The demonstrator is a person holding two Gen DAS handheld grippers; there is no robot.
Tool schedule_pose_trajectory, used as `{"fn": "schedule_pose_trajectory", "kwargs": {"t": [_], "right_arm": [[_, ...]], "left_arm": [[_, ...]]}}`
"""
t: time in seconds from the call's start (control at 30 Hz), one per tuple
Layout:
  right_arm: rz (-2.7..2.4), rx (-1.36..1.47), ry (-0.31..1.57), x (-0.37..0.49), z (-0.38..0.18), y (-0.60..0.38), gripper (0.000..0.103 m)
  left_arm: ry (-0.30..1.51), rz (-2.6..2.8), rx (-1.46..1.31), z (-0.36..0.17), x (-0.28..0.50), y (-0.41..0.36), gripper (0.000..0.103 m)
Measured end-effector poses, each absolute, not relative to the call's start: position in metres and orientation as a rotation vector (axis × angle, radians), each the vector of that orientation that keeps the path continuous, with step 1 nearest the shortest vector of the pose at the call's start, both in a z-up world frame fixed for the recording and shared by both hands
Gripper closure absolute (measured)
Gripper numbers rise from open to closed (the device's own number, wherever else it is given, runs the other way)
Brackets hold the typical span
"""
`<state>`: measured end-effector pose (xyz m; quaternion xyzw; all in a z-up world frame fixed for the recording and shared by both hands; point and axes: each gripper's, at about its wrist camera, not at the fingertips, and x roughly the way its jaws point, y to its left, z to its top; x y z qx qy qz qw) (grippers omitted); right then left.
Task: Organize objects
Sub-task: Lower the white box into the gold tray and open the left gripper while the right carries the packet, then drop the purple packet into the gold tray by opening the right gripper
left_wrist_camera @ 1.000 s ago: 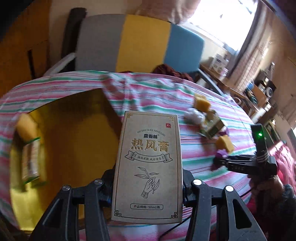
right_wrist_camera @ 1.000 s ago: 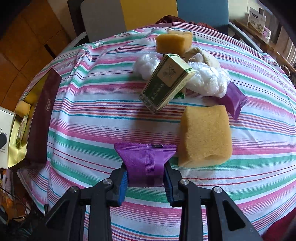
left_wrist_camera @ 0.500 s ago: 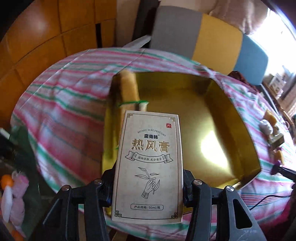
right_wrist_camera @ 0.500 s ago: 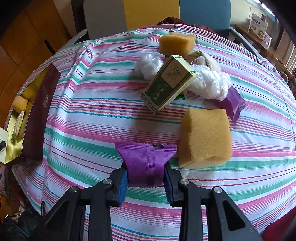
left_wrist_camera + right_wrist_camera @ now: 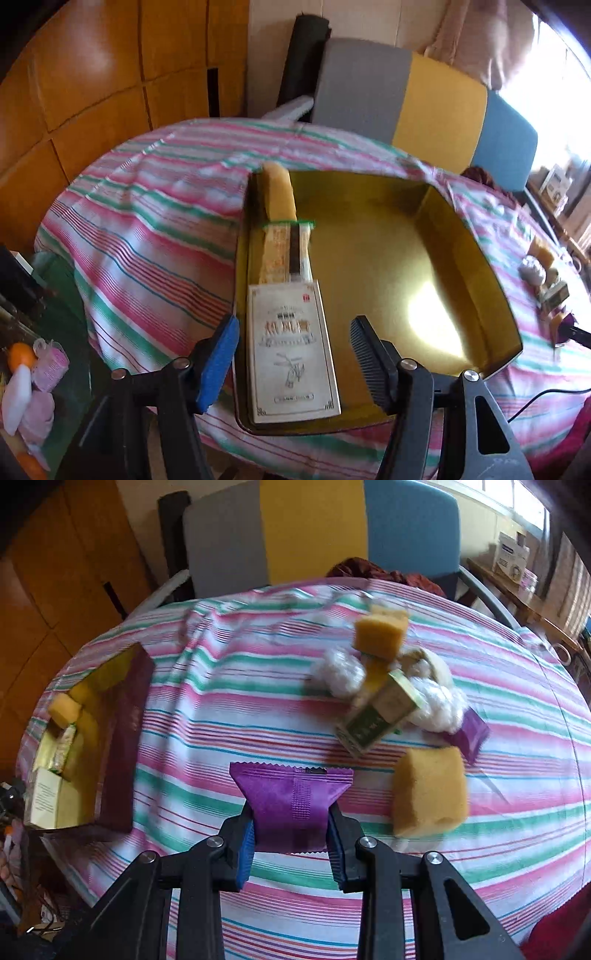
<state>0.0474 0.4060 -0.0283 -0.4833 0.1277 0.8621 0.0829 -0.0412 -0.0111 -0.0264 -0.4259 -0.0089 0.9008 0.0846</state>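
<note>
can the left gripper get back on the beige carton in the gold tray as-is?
Probably yes. The left gripper has just been opening; its jaws straddle the beige carton without touching it. The carton lies flat along the gold tray's left wall, which may crowd one finger.

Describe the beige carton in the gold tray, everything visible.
The beige carton is a flat, rectangular cardboard box with a thin printed border, a dark title in Chinese characters, a small red mark and a line drawing of a hand with a sprig. It lies face up along the left wall of the gold tray, end-on to a green-edged packet. The left gripper straddles it, open, pads clear.
</note>
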Motion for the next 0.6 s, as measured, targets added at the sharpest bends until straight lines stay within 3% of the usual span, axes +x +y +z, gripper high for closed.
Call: {"fn": "schedule_pose_trajectory", "kwargs": {"t": [0.27,0.6], "right_arm": [[2.947,-1.533,0.199,-0.006,0.013,0.261,0.070],[2.981,-1.859,-0.083,-0.053,-0.043,0.123,0.070]], "left_arm": [[-0.130,2.749,-1.248,-0.016,-0.045,-0.031,0.039],[-0.170,2.804,-1.223,-0.019,-0.042,-0.053,0.039]]}}
